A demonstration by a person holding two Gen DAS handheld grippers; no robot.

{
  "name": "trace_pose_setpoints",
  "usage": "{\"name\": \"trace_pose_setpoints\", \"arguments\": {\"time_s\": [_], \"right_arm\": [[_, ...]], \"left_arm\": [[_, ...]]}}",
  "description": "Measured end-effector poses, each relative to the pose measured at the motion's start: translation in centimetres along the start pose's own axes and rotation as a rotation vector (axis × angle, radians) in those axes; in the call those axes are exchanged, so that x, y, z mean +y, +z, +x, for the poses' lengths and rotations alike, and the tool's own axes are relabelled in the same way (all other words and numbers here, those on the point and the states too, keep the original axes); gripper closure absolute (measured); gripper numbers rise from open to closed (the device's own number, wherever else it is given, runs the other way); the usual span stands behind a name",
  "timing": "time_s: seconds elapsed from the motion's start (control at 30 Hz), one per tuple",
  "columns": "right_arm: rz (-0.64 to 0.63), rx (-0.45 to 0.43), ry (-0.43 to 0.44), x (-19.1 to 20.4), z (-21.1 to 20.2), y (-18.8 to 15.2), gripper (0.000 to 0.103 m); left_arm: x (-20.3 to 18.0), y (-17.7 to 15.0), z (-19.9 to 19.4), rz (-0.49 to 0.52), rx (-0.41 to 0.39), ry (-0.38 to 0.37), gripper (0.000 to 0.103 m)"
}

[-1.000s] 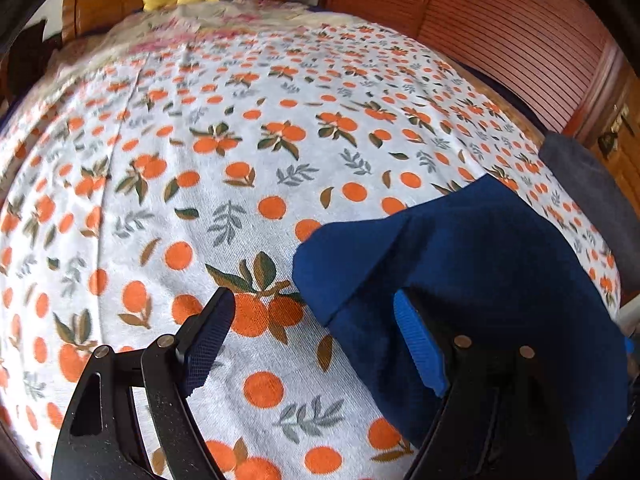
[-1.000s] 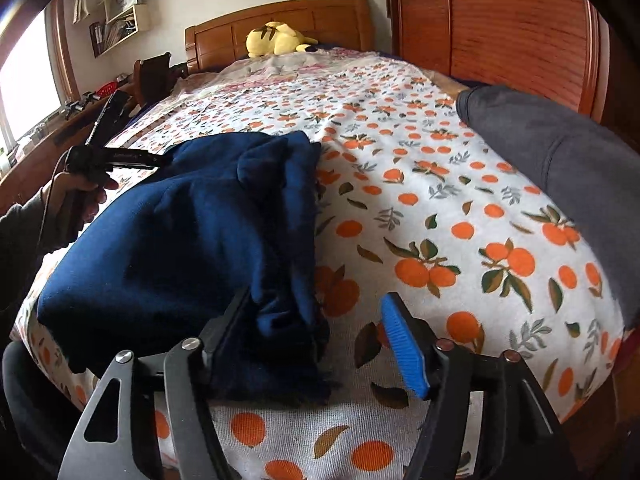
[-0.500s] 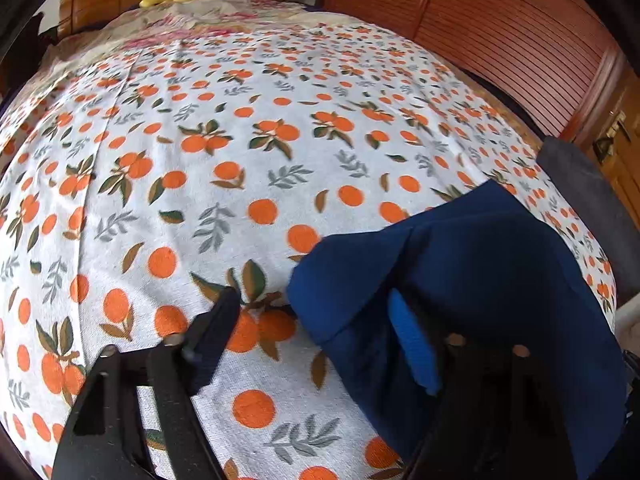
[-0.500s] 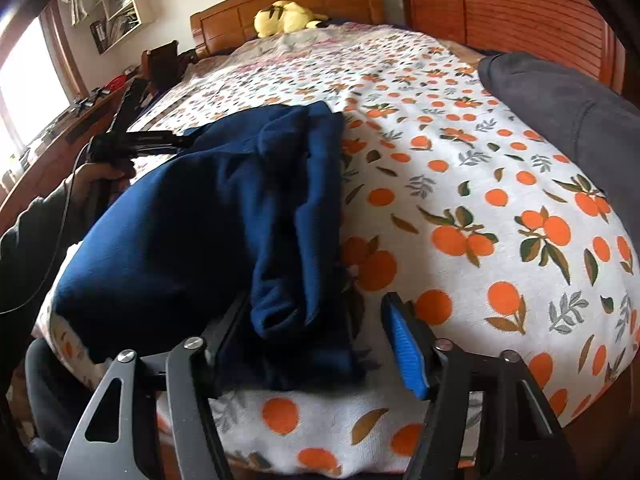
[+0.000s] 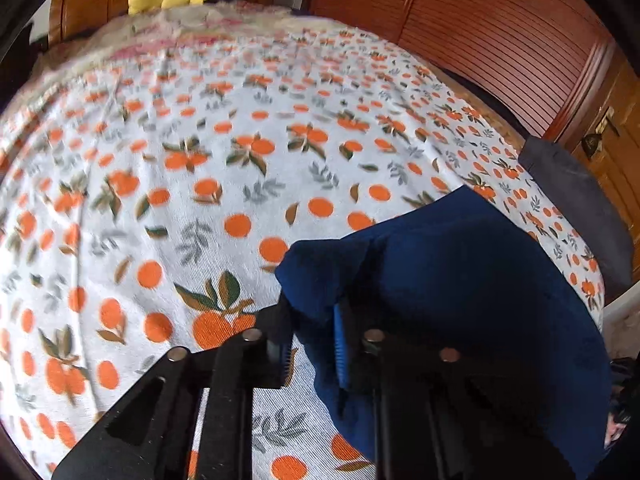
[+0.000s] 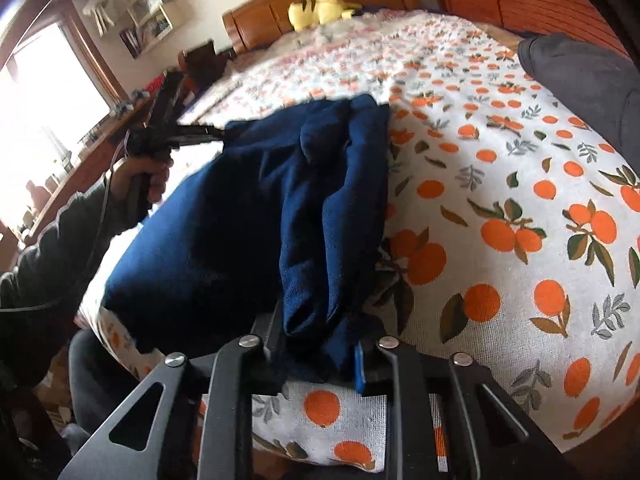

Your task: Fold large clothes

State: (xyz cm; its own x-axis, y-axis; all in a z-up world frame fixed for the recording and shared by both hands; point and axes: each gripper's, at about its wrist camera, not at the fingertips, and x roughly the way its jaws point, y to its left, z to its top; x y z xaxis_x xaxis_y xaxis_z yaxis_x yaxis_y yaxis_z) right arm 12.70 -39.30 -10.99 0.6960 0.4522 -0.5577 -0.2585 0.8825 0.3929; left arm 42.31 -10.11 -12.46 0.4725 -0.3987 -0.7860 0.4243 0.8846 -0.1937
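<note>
Gripping navy garment (image 6: 256, 216) at both ends: left gripper (image 5: 312, 344) and right gripper (image 6: 320, 356) clamped on cloth. Grey garment (image 6: 584, 84) well apart on bed (image 5: 200, 200); yellow plush (image 6: 316, 10) by headboard.

Both tools, left (image 5: 312, 340) and right (image 6: 320, 350), closed onto navy garment (image 6: 260, 208); edges apparently lifted.

Open bedspread (image 5: 240, 184) ahead — grey garment (image 6: 580, 80) rightward
</note>
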Motion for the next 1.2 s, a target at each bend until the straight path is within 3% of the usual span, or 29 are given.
{"name": "trace_pose_setpoints", "arguments": {"time_s": [0.17,0.47,0.57,0.87,1.2], "right_arm": [[-0.02,-0.096,0.032,-0.2,-1.8,0.4,0.084],[-0.129,-0.249,0.024,-1.4,-6.2,4.2,0.085],[-0.169,-0.29,-0.047,-2.5,-8.4,5.8,0.086],[-0.196,-0.412,-0.174,-9.2,-17.2,10.1,0.086],[-0.172,-0.465,-0.427,-17.3,-26.1,10.5,0.086]], "left_arm": [[-2.1,1.1,-4.0,0.042,-0.106,0.018,0.089],[-8.5,3.7,-9.4,0.134,-0.212,0.048,0.09],[-11.6,5.4,-10.7,0.173,-0.274,0.055,0.09],[-21.9,12.6,-10.1,0.249,-0.33,0.005,0.09],[-37.0,19.3,-6.0,0.337,-0.381,-0.103,0.09]]}}
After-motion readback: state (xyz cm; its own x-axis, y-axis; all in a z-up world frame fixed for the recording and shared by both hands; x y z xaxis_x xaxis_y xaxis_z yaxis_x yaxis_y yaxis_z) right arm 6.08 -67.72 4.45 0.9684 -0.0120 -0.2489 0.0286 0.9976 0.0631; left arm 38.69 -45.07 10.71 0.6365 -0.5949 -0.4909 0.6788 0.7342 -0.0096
